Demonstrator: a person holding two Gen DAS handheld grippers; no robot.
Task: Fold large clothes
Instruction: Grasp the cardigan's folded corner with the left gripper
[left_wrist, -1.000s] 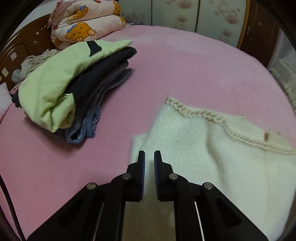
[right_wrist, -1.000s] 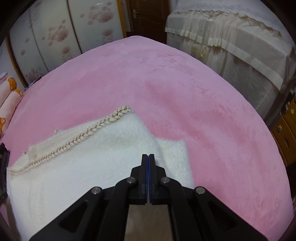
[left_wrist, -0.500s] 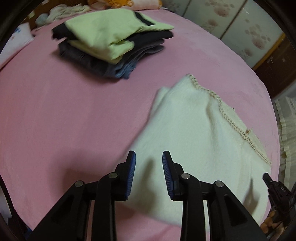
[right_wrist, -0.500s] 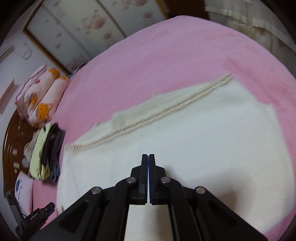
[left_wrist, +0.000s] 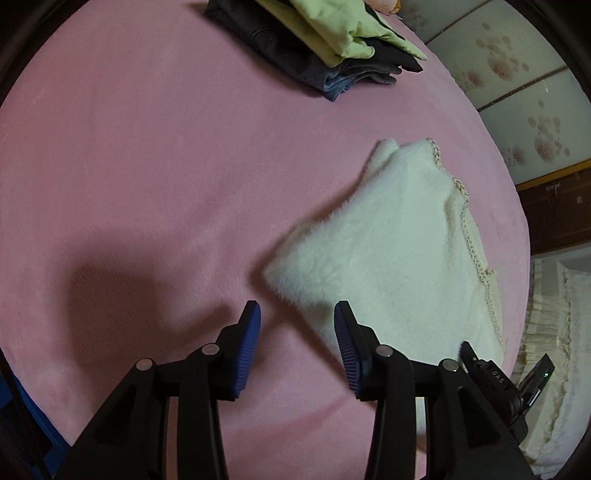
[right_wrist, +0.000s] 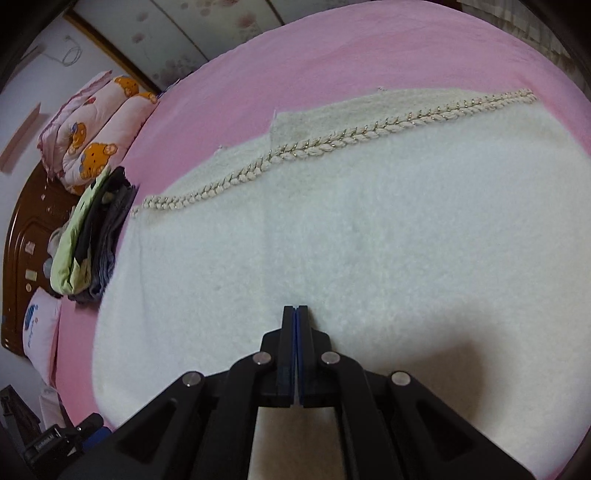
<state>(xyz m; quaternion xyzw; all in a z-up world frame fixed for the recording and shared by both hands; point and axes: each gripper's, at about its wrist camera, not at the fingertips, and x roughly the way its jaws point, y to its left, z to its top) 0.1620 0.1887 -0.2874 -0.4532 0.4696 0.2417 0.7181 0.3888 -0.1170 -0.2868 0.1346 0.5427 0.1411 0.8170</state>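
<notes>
Lying spread on the pink plush bedspread (left_wrist: 147, 166), the fluffy cream-white garment with braided rope trim (right_wrist: 351, 229) looks partly folded, near the stack of folded green and dark clothes (left_wrist: 332, 48). The left gripper (left_wrist: 297, 321) hovers wide open and empty beside the garment's near corner. The right gripper (right_wrist: 296, 314) is pressed closed above the fleece; whether it pinches fabric cannot be told. Judged best: seat the left pads fully over that corner before closing, then lift both sides evenly.

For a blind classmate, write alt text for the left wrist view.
The open left gripper hovers over a pink bedspread, beside a fluffy white garment with braided trim. A stack of folded clothes lies farther off.
</notes>
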